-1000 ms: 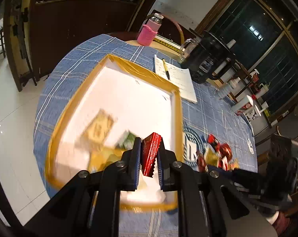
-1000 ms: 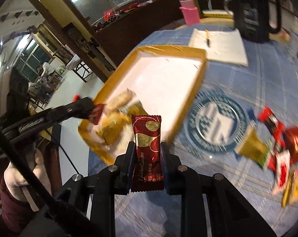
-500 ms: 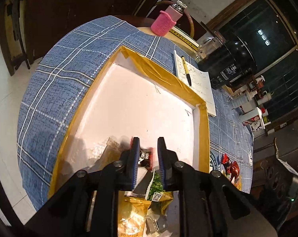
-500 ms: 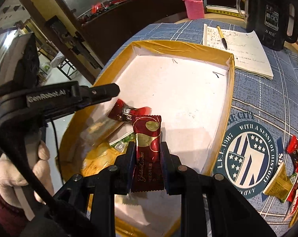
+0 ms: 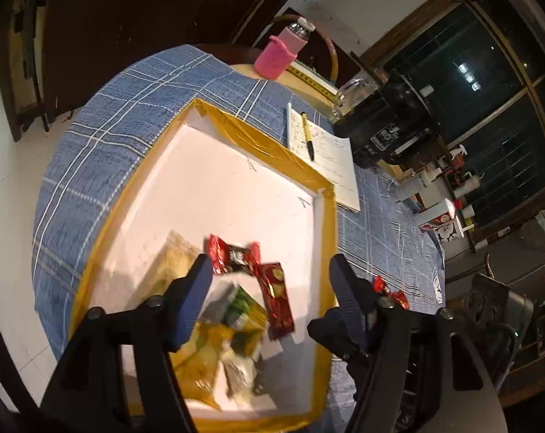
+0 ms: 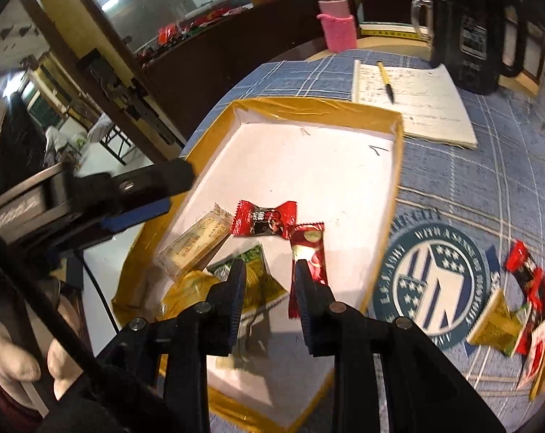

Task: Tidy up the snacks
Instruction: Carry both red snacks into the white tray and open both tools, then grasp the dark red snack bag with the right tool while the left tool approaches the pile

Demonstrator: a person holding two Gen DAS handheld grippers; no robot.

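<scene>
- Warm indoor light from above; the white tray (image 5: pixel 232 187) floor glares bright.
- Dark window (image 5: pixel 488 108).
- Snacks (image 5: pixel 232 324) near the bottom smear with blur.
- Fisheye bends and darkens the edges.

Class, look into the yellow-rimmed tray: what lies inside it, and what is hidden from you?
Inside the tray: a red twist-wrapped candy, a long dark-red packet, a clear-wrapped biscuit and yellow-green packets. The right gripper covers part of that pile, so whatever lies beneath cannot be seen.
</scene>
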